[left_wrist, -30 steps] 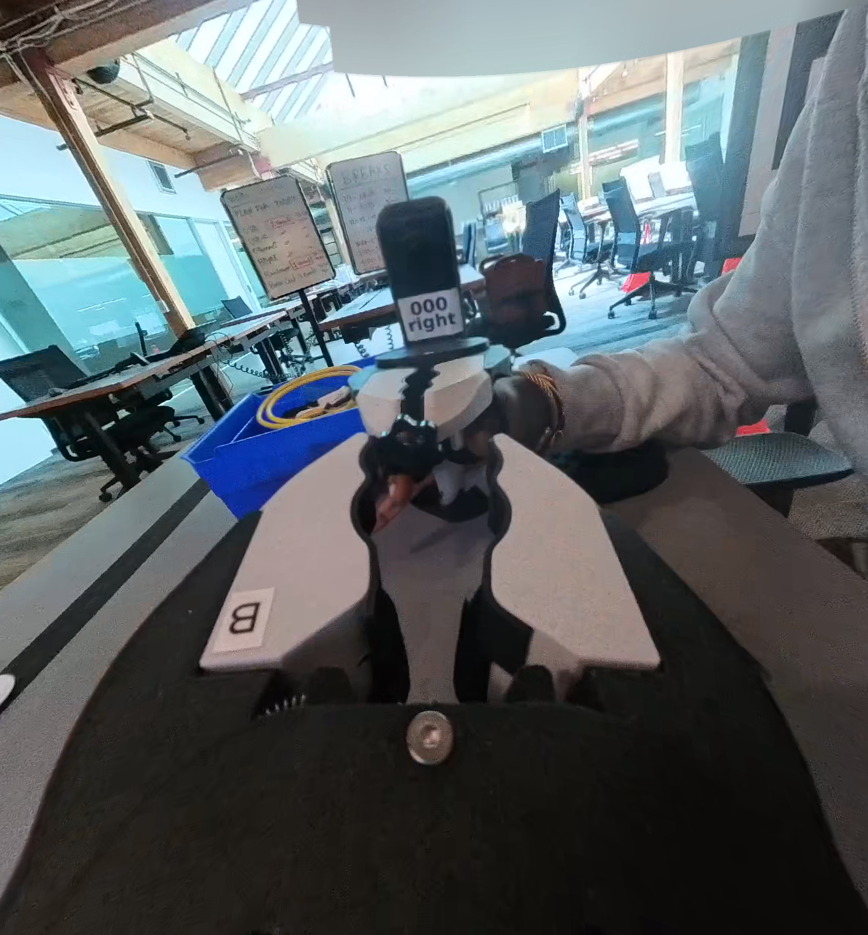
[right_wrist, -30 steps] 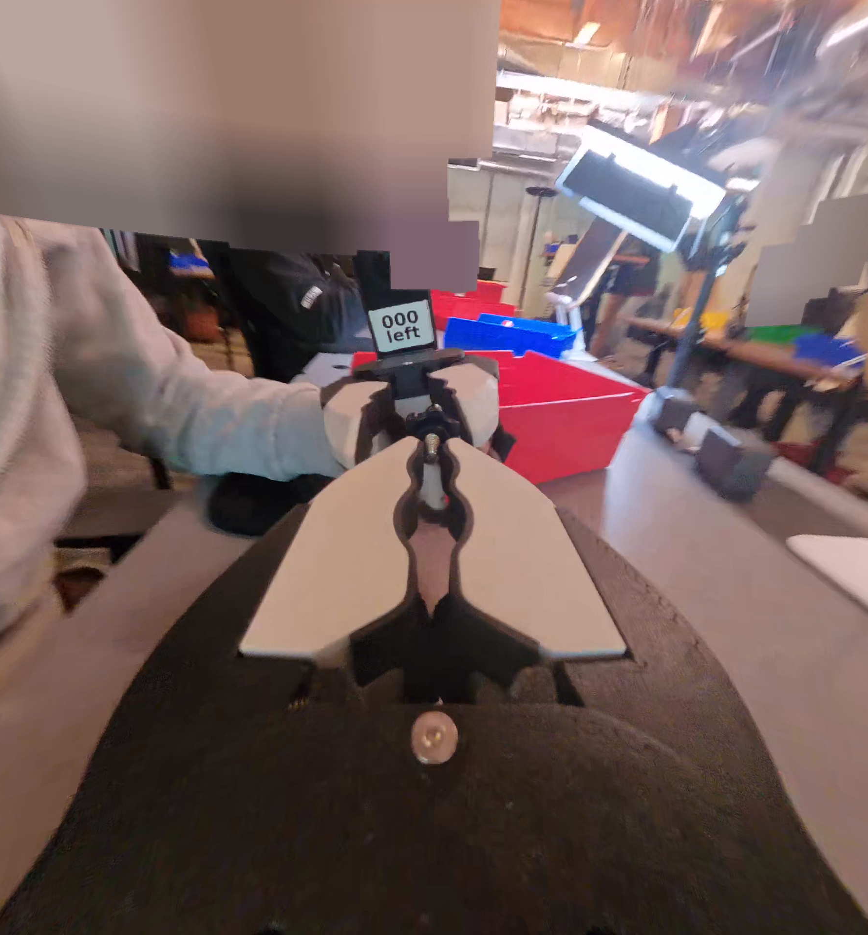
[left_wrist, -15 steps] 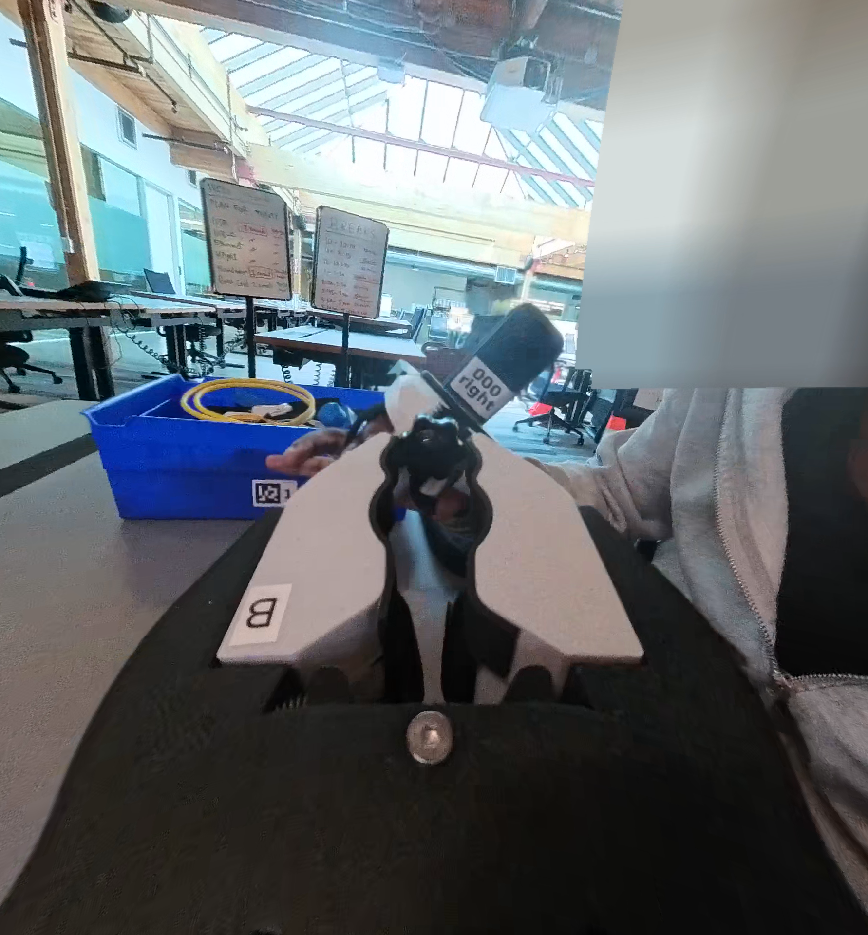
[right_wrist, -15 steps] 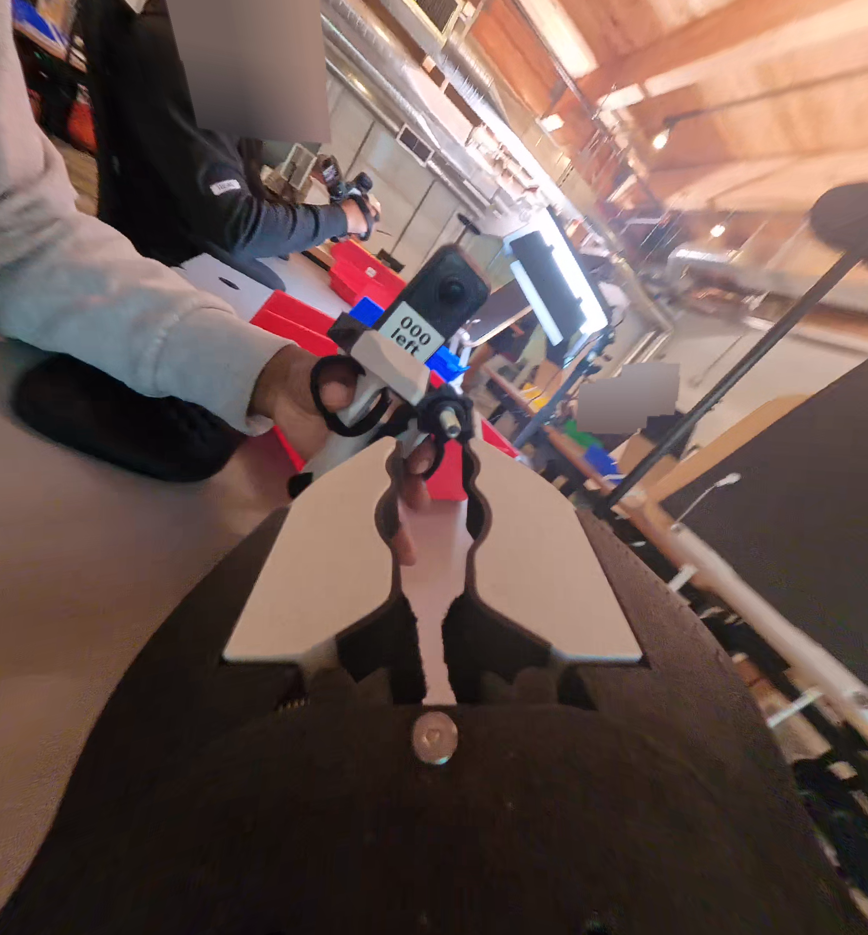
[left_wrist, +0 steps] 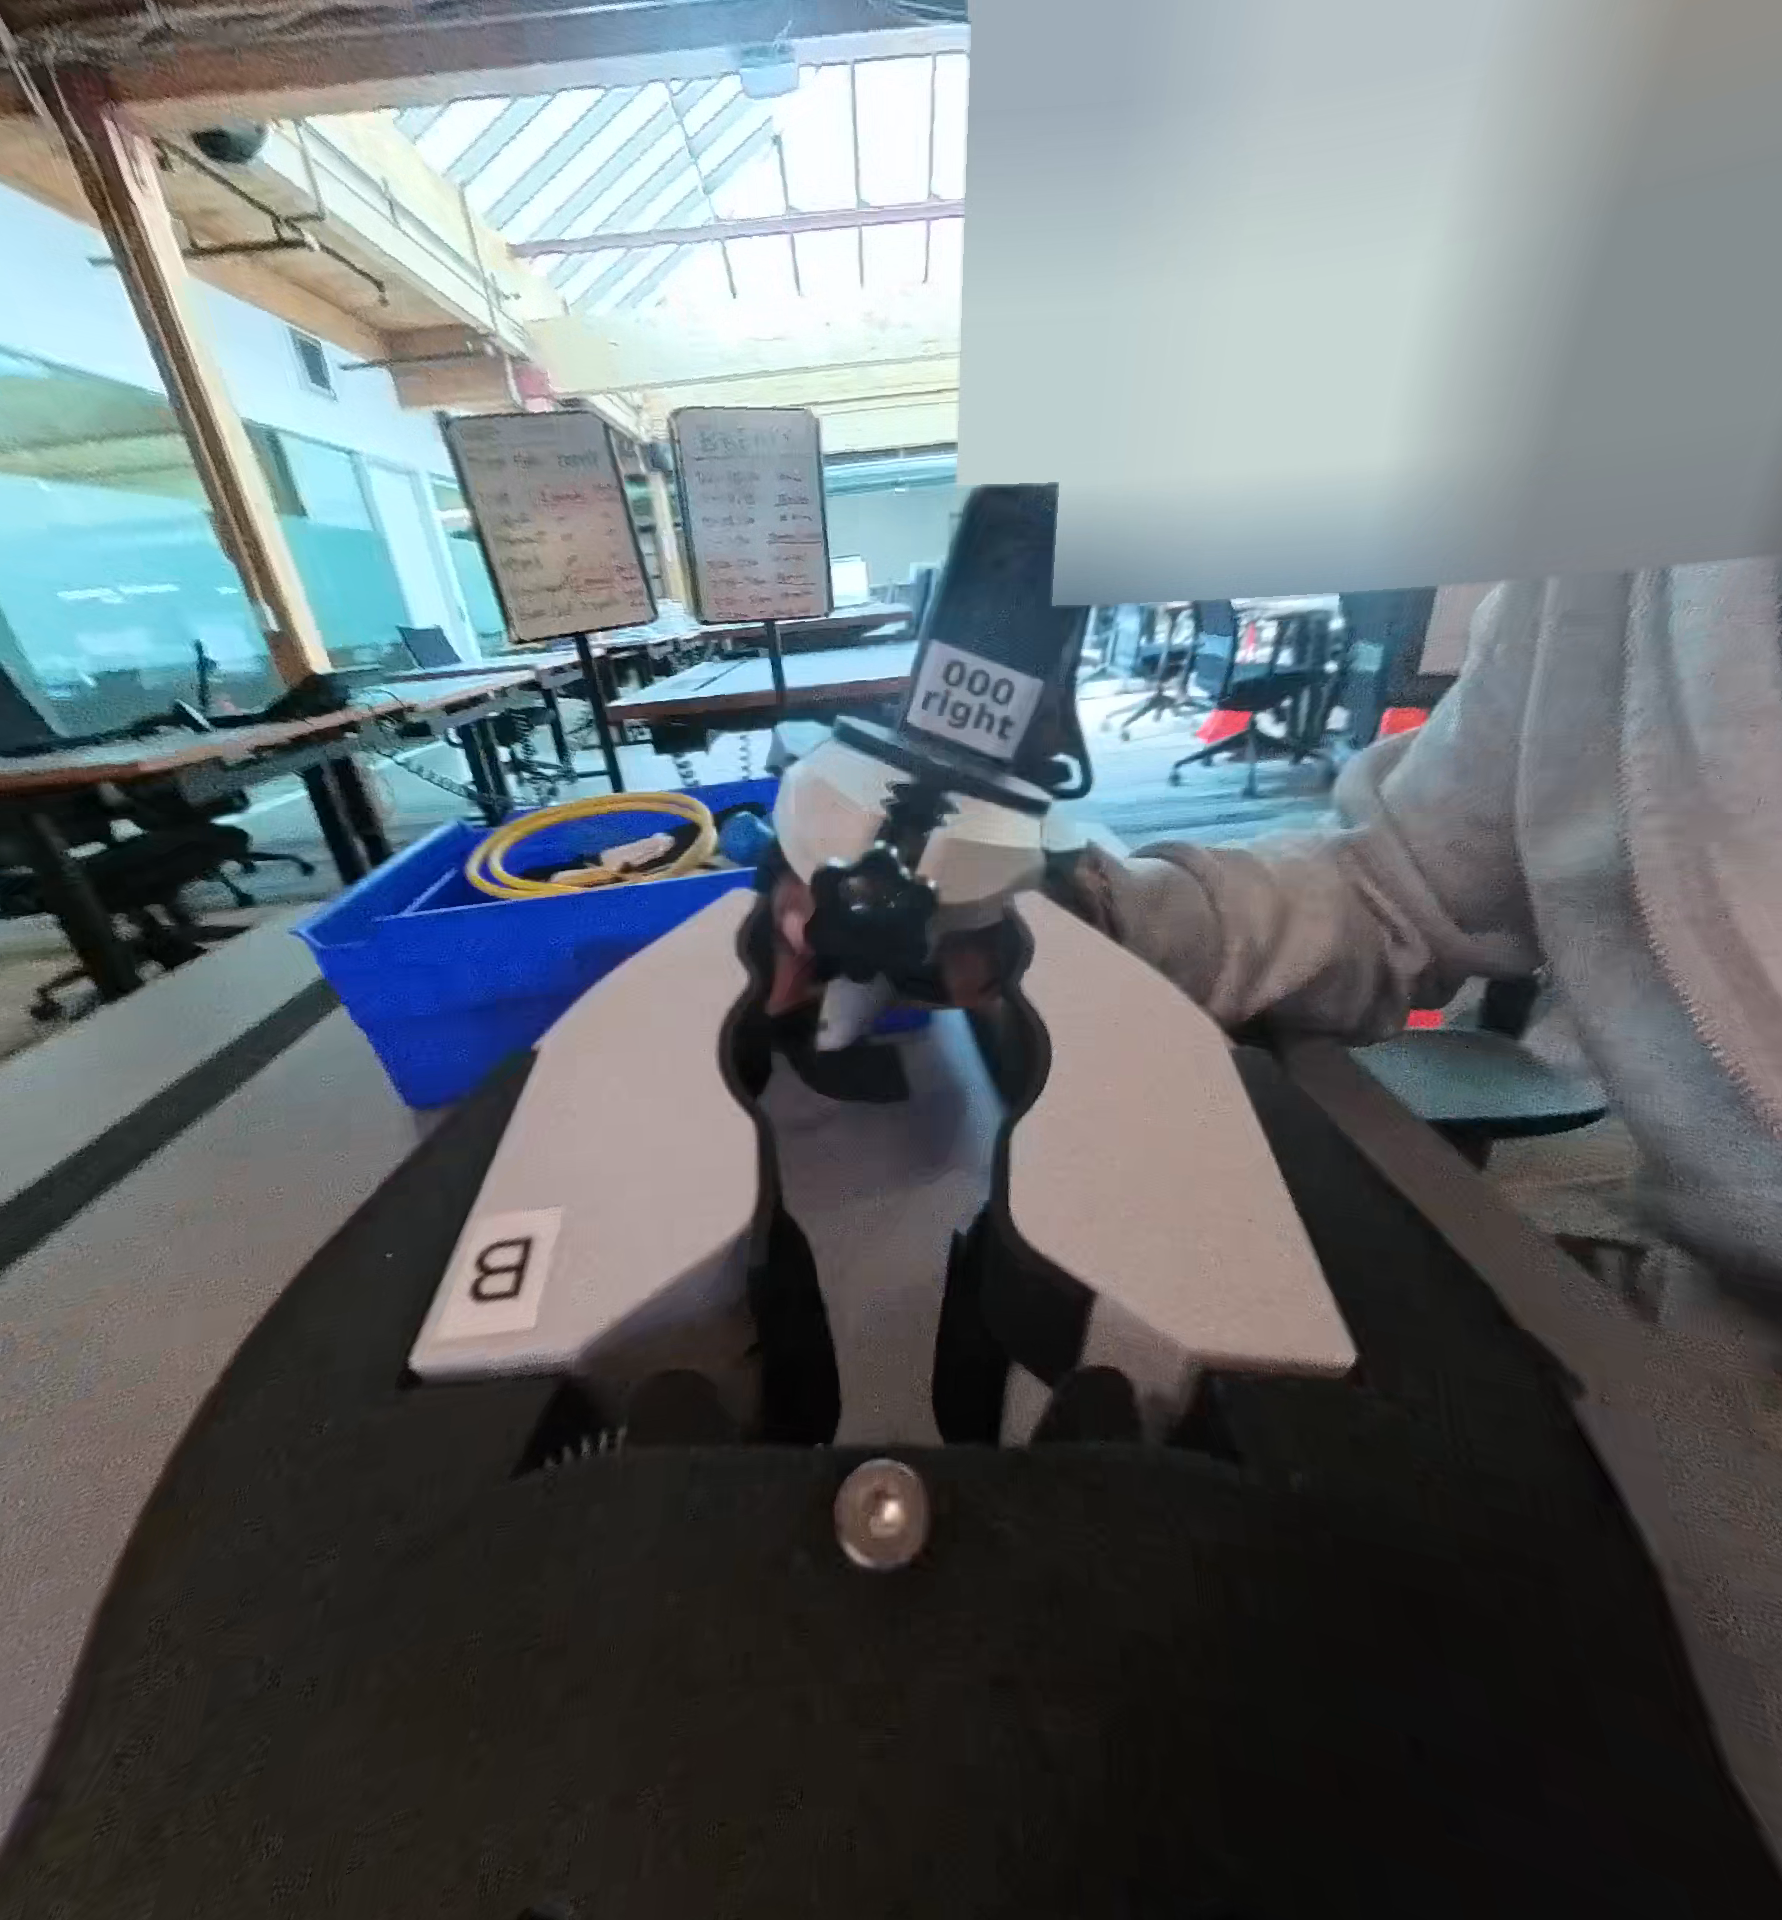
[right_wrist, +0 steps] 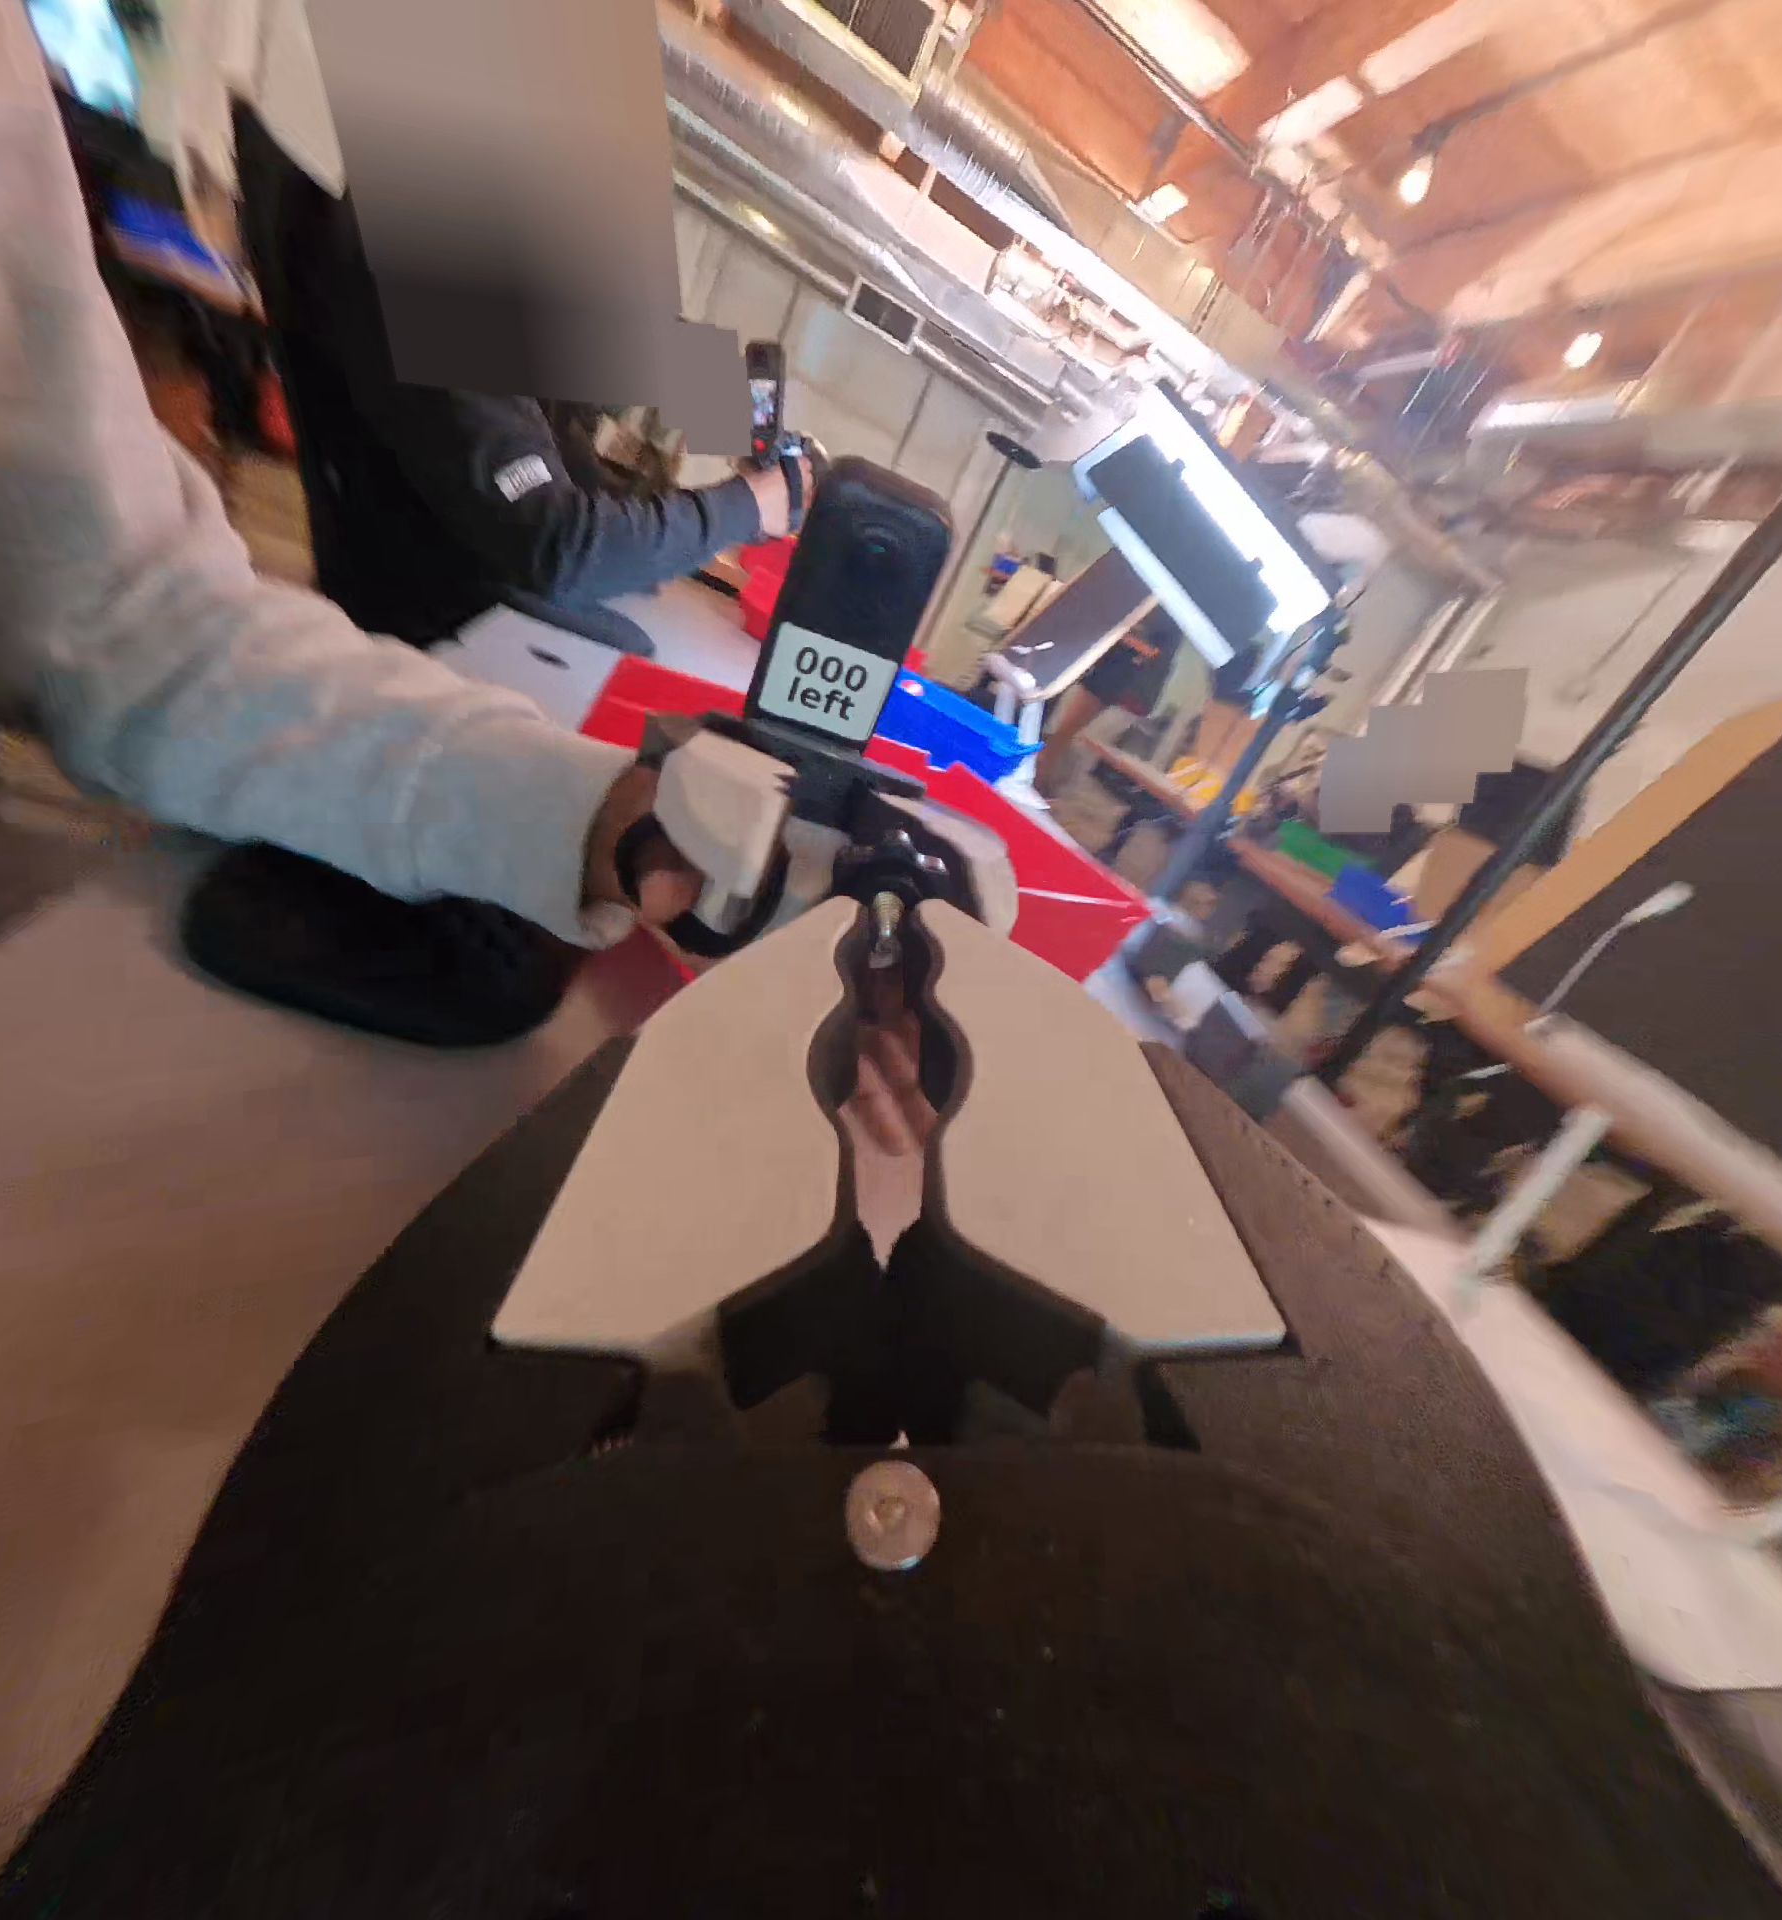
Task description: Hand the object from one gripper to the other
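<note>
Sticking out of the right hand-held gripper [right_wrist: 887, 935], the knob screw [right_wrist: 885, 920] is pinched by its threaded metal shank between the nearly closed matte grey fingers. Only the left wrist view shows its black, lobed plastic head [left_wrist: 871, 914], which sits in the gap between the spread tips of the left hand-held gripper [left_wrist: 887, 925]; contact there cannot be told. Each gripper carries a black camera with a white printed sticker. Beyond, on the far left of the grey bench [left_wrist: 139, 1195], a blue plastic bin [left_wrist: 430, 966] holds a coiled yellow cable [left_wrist: 596, 842]. The right wrist view shows a red bin [right_wrist: 1053, 894].
</note>
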Tool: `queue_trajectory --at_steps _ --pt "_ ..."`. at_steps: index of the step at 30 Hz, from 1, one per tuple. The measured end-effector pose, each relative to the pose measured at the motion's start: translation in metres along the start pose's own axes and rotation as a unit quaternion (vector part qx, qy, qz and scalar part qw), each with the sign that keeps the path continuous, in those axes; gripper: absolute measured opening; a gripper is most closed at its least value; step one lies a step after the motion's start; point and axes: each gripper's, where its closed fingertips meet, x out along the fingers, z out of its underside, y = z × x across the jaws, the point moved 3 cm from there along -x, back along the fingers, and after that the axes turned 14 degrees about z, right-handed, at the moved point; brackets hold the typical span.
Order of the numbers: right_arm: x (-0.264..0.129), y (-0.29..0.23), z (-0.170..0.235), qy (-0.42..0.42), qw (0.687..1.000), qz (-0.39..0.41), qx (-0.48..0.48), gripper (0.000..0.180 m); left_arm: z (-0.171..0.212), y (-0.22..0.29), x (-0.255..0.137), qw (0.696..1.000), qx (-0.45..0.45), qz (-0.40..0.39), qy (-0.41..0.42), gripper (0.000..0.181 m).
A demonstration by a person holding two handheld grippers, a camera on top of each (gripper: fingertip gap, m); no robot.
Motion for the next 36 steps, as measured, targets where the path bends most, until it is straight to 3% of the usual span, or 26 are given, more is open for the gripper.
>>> queue_trajectory --at_steps 5,13,15,18,22,29,32,34,36 --pt "-0.002 0.009 0.002 -0.006 0.981 -0.037 0.189 0.006 0.001 0.001 0.001 0.998 0.048 -0.014 -0.027 0.034" --pt "-0.001 0.006 0.003 -0.012 0.979 -0.048 0.198 0.006 -0.002 -0.002 -0.001 1.000 0.011 -0.014 -0.013 0.022" --pt "0.000 0.007 0.002 0.004 0.987 -0.029 0.157 0.017 -0.004 -0.004 -0.002 1.000 -0.028 -0.010 0.008 0.022" --pt "0.000 0.005 0.001 0.016 1.000 0.015 0.006 0.021 -0.009 -0.005 -0.004 0.994 -0.100 0.013 0.050 0.021" --pt "0.002 -0.002 -0.003 0.027 0.983 0.058 -0.170 0.020 -0.012 -0.003 -0.004 0.984 -0.150 0.045 0.081 0.022" --pt "0.000 -0.002 -0.012 0.047 0.966 0.089 -0.239 0.006 -0.011 -0.002 -0.002 0.985 -0.148 0.047 0.073 0.022" --pt "0.001 0.000 -0.010 0.034 0.978 0.078 -0.193 0.006 -0.010 -0.005 -0.002 0.993 -0.099 0.025 0.060 0.023" --pt "0.002 0.002 -0.006 0.016 0.995 0.046 -0.087 0.006 -0.007 -0.006 -0.003 1.000 -0.012 -0.013 0.019 0.037" --pt "0.003 0.006 0.000 -0.008 0.998 0.009 0.058 0.006 0.000 -0.004 -0.003 0.998 0.048 -0.026 -0.036 0.038"
